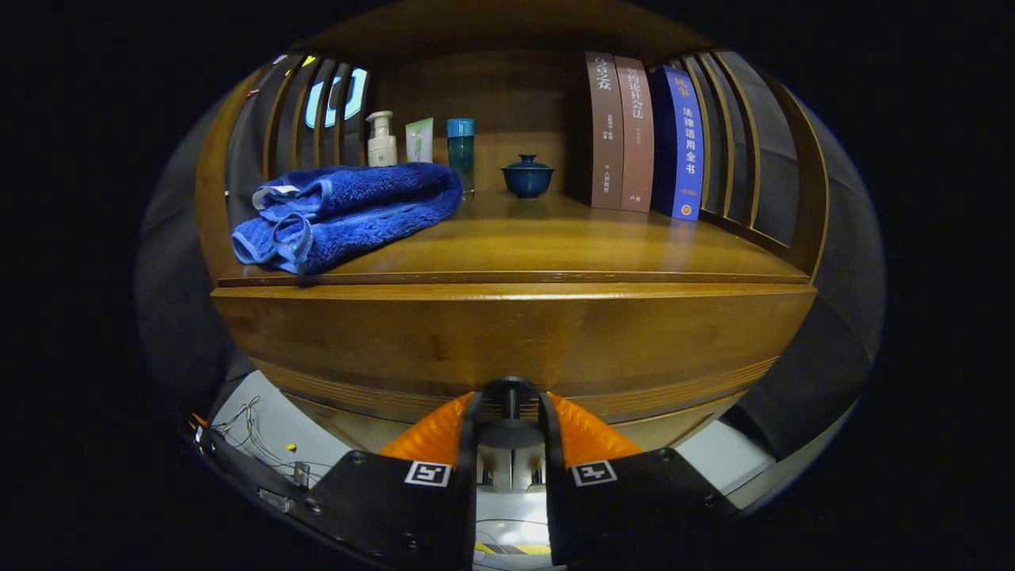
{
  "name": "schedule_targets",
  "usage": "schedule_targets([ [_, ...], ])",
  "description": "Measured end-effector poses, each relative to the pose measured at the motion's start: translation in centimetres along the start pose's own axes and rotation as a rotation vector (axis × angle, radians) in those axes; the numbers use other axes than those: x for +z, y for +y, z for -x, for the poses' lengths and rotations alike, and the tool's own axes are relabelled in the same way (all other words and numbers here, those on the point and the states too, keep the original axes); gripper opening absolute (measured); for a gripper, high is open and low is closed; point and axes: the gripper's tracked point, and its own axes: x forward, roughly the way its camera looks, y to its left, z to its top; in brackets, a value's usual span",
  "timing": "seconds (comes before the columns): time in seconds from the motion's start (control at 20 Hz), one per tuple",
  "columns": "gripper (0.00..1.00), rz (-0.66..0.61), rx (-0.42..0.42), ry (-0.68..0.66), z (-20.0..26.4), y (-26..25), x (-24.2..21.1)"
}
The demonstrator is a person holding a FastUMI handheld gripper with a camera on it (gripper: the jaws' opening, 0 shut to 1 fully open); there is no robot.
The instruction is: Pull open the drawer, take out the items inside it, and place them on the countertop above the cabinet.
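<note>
A wooden cabinet fills the view, with its drawer front (507,333) just ahead of me and flush with the cabinet. A small dark knob (509,390) sticks out low on the drawer front. My gripper (509,412) has its two orange fingers (434,432) close on either side of the knob's stem, shut on it. The drawer's inside is hidden. Above lies the wooden countertop (555,238), with a folded blue towel (349,212) at its left front.
At the back of the countertop stand a white pump bottle (381,140), a small tube (419,140), a teal bottle (461,152), a dark blue lidded bowl (527,176) and three upright books (642,135). Slatted wooden sides enclose the shelf. Loose wires (254,432) lie on the floor below left.
</note>
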Motion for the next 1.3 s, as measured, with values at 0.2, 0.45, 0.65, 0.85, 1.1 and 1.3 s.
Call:
schedule_targets([
  [0.2, 0.40, 0.001, 0.007, 0.012, 2.1, 0.0, -1.1],
  [0.45, 0.40, 0.003, 0.016, 0.022, 6.0, -0.2, -3.0],
  [0.65, 0.40, 0.017, 0.015, 0.038, 9.0, -0.2, -4.7],
  [0.85, 0.40, -0.004, 0.027, 0.063, 11.7, -0.3, -6.2],
  [1.1, 0.40, -0.016, 0.043, 0.103, 14.8, -0.4, -8.6],
  [1.3, 0.40, -0.025, 0.044, 0.103, 15.7, -0.4, -9.4],
])
